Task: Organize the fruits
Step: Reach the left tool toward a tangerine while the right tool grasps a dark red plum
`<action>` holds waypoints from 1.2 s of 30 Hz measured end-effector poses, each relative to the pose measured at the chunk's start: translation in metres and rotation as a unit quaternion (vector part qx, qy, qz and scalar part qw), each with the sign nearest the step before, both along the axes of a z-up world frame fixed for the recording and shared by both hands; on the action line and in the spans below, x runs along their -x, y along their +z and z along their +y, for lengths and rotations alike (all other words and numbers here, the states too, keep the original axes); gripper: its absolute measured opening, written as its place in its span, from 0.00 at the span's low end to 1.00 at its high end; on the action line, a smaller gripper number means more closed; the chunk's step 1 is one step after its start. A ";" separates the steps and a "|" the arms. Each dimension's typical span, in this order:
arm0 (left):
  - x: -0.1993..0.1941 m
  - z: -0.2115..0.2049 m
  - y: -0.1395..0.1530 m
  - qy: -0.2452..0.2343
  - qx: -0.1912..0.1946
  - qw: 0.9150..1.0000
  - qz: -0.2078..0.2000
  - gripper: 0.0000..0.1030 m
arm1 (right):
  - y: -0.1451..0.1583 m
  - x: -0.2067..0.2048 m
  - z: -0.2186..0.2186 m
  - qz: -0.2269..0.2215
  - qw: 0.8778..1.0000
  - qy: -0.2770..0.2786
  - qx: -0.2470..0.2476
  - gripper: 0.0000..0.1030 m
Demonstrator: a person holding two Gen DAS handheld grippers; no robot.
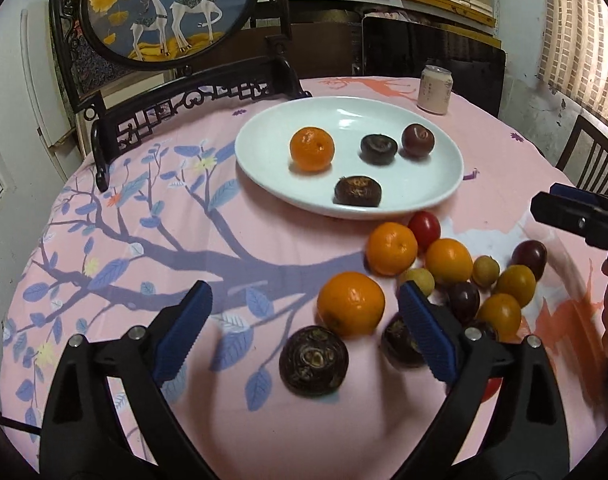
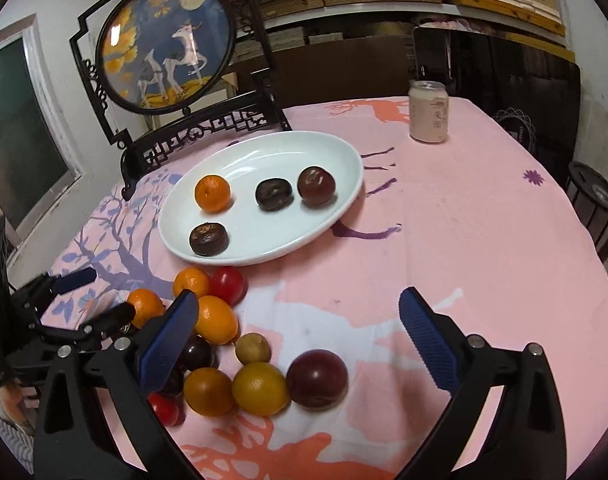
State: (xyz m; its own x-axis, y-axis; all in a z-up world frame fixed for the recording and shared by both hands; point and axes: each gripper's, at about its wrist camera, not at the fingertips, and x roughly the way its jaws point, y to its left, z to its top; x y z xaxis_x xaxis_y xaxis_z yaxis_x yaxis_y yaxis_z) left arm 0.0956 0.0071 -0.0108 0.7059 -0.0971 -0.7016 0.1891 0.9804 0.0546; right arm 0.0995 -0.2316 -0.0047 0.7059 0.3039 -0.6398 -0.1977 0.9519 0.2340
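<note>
Since both the left gripper [image 1: 304,320] and right gripper [image 2: 300,332] hang released above the loose fruit pile [image 2: 224,360] near the table's front edge, below the plate [image 1: 444,184], a careless nudge could roll fruit off

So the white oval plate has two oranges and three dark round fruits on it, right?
Not quite. The white oval plate holds only one small orange mandarin, along with the three dark round fruits. The right wrist view shows it; the other oranges lie on the pink tablecloth.
</note>
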 end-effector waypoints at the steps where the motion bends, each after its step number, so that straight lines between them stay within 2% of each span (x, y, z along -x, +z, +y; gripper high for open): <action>1: 0.000 -0.002 -0.001 -0.004 -0.003 1.000 0.002 0.94 | -0.001 0.000 -0.001 0.004 1.000 -0.002 -0.003 0.99; 4: -0.001 -0.008 -0.008 -0.009 -0.024 1.000 0.009 0.94 | -0.004 0.000 -0.002 0.017 1.000 -0.002 -0.006 0.99; 7: -0.007 -0.008 -0.015 0.009 -0.057 0.998 0.010 0.97 | -0.003 0.001 -0.001 0.014 1.000 -0.004 -0.004 0.99; 9: -0.010 0.004 -0.011 0.024 -0.039 0.999 0.007 0.98 | -0.001 0.003 -0.002 0.008 1.000 -0.010 -0.003 0.99; 12: -0.013 0.025 -0.003 0.070 -0.018 0.997 -0.007 0.97 | -0.001 0.004 -0.005 0.008 1.000 -0.012 -0.009 0.99; 15: -0.012 0.030 -0.001 0.053 0.016 0.998 0.002 0.97 | -0.003 0.005 -0.006 0.014 1.000 -0.007 -0.016 0.99; 19: -0.010 0.012 -0.006 0.029 -0.020 0.999 0.001 0.96 | -0.003 0.009 -0.007 0.015 1.000 -0.005 -0.022 0.99; 21: -0.010 0.011 -0.007 0.018 -0.010 1.000 0.004 0.91 | -0.004 0.010 -0.008 0.016 1.000 -0.005 -0.024 0.99; 22: -0.010 0.012 -0.007 0.014 -0.003 1.000 0.006 0.81 | -0.004 0.010 -0.008 0.017 1.000 -0.006 -0.024 0.99; 23: -0.011 0.011 -0.008 0.009 0.001 1.000 0.011 0.75 | -0.005 0.011 -0.008 0.019 1.000 -0.006 -0.023 0.99; 25: -0.012 0.009 -0.010 -0.002 0.009 1.000 0.020 0.74 | -0.006 0.010 -0.008 0.022 1.000 -0.005 -0.022 0.99; 30: -0.008 -0.011 -0.020 -0.037 -0.014 0.999 0.032 0.73 | -0.008 0.011 -0.010 0.028 0.999 -0.001 -0.030 0.99; 31: -0.007 -0.016 -0.022 -0.039 -0.031 0.998 0.028 0.69 | -0.009 0.012 -0.010 0.030 0.999 0.000 -0.032 0.99; 33: -0.007 -0.018 -0.023 -0.042 -0.036 0.998 0.029 0.61 | -0.012 0.014 -0.013 0.036 0.999 0.000 -0.036 0.98; 35: -0.009 -0.014 -0.023 -0.048 -0.014 0.998 0.039 0.45 | -0.015 0.017 -0.015 0.045 0.998 0.003 -0.046 0.91; 36: -0.010 -0.012 -0.021 -0.048 -0.006 0.998 0.039 0.43 | -0.017 0.018 -0.017 0.051 0.997 0.006 -0.052 0.87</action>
State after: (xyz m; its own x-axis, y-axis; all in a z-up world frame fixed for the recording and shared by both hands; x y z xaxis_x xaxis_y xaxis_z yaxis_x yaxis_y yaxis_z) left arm 0.1052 -0.0048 -0.0318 0.6373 -0.1537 -0.7551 0.2866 0.9569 0.0471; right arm 0.0818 -0.2483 -0.0218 0.6344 0.3811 -0.6725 -0.1792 0.9188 0.3516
